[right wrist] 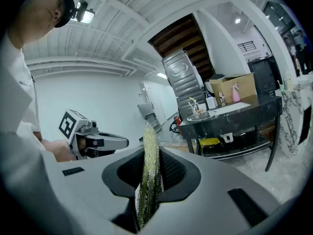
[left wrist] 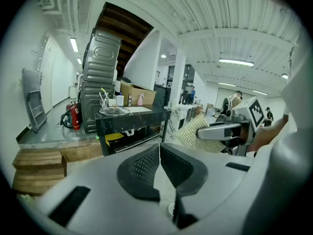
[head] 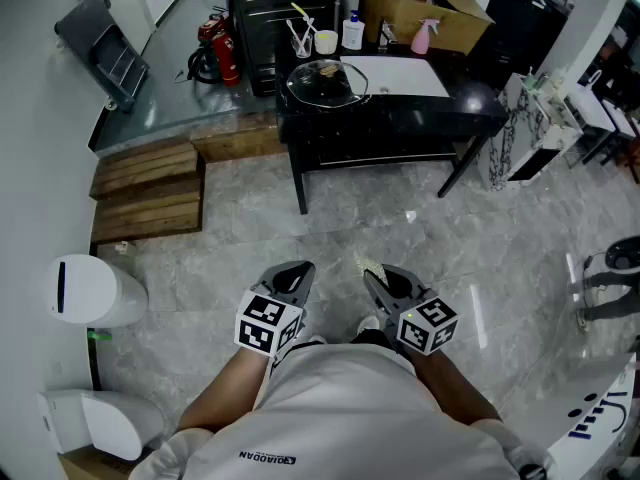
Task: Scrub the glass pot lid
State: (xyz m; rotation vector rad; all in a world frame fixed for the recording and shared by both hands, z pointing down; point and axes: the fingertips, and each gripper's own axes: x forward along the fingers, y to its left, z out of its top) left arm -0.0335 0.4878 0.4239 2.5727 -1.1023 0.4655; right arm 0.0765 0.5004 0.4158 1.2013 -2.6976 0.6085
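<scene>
Head view: looking steeply down; black table (head: 470, 98) sitting far off, upper centre.
Gripper views: both facing that table from low down (mid-left in the left one, mid-right in the right one).

Big open workshop or lab hall, not home. Ribbed white ceiling (left wrist: 210, 13), strip lights (left wrist: 235, 61), polished stone floor (head: 400, 238). Lone black table (head: 478, 96) at 12 o'clock carries pot lid (head: 322, 80), bottles (head: 352, 32), cardboard box (head: 425, 3): staged kitchen corner. Fire extinguishers (head: 222, 43) at 11, wooden pallets (head: 148, 193) at 10. People (left wrist: 191, 93) standing far off.
</scene>
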